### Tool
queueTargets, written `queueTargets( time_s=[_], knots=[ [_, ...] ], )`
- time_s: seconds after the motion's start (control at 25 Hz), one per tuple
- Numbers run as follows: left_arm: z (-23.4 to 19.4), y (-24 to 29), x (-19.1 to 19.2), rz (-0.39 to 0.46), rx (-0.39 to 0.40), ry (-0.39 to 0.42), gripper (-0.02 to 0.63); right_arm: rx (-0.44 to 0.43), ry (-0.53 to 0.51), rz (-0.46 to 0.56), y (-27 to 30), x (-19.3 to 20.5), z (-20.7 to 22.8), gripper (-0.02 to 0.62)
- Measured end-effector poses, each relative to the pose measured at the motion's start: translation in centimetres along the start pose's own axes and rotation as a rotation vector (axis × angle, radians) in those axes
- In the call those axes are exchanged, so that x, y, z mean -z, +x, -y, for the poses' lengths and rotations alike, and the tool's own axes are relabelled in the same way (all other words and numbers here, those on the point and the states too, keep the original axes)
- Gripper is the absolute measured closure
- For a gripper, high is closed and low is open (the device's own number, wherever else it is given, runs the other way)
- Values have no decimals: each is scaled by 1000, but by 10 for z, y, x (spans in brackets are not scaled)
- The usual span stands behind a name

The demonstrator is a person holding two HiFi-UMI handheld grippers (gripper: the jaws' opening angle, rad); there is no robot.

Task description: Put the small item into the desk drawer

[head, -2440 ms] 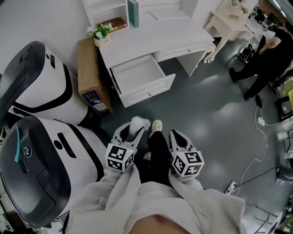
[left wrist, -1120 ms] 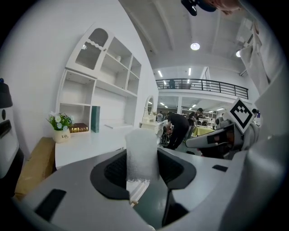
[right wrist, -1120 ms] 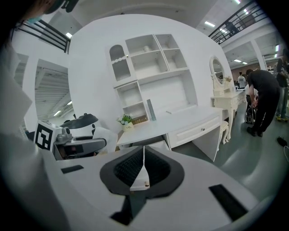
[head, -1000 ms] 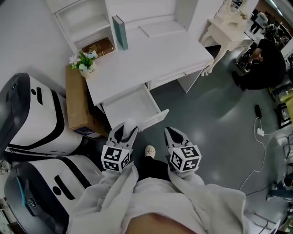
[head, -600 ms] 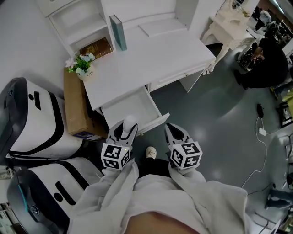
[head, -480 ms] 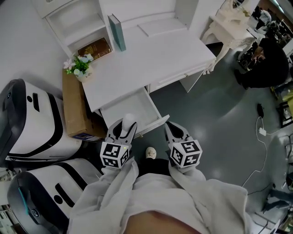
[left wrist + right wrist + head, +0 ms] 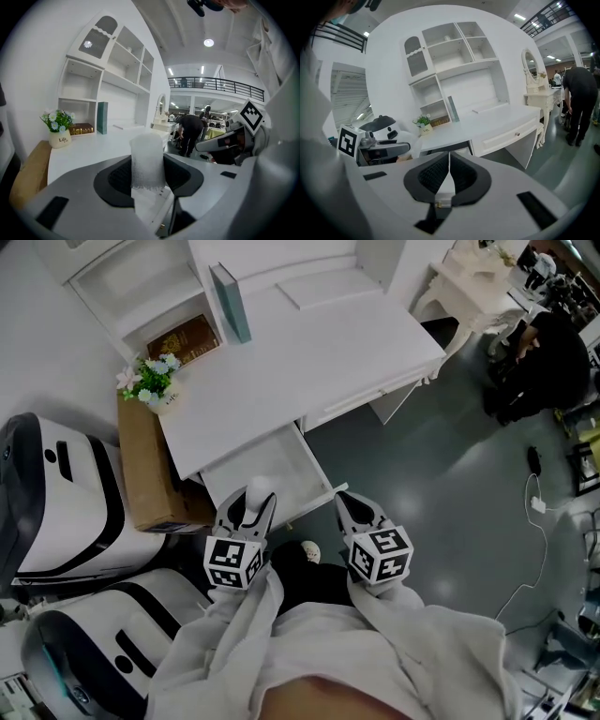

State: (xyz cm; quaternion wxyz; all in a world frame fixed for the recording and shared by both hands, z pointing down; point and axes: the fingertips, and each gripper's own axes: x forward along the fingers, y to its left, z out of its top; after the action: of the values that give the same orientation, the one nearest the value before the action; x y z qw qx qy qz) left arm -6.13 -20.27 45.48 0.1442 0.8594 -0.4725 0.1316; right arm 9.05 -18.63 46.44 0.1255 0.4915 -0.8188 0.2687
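Observation:
A small white gauze roll [image 7: 146,150] stands upright between the pads of my left gripper [image 7: 148,169], which is shut on it. In the head view the left gripper [image 7: 246,508] carries the roll [image 7: 260,489] over the near edge of the open white desk drawer [image 7: 281,454]. The drawer's inside [image 7: 149,206] shows just below the roll and looks empty. My right gripper [image 7: 347,504] hovers at the drawer's front right corner; its jaws [image 7: 449,174] are shut with nothing between them. The white desk top [image 7: 309,343] lies beyond.
On the desk stand a flower pot [image 7: 148,386], a brown book [image 7: 183,337] and a teal book [image 7: 230,289]. A cardboard box [image 7: 141,470] and white-and-black machines [image 7: 47,493] sit to the left. A person in black [image 7: 548,352] and floor cables [image 7: 539,502] are at the right.
Both grippers have come closer to the desk and a little lower; the left one, still holding the roll, now reaches over the drawer's near edge. The jaws have not changed.

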Motion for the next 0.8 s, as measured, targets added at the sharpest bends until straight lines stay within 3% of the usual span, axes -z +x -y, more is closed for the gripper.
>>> queueTargets(
  time_s=[0.32, 0.8],
  knots=[
    [-9, 2, 25, -54, 13, -15, 416, -2, 9, -58, 11, 23, -7, 561],
    [-36, 50, 56, -190, 72, -11, 417, 14, 31, -92, 39, 16, -4, 561]
  ],
)
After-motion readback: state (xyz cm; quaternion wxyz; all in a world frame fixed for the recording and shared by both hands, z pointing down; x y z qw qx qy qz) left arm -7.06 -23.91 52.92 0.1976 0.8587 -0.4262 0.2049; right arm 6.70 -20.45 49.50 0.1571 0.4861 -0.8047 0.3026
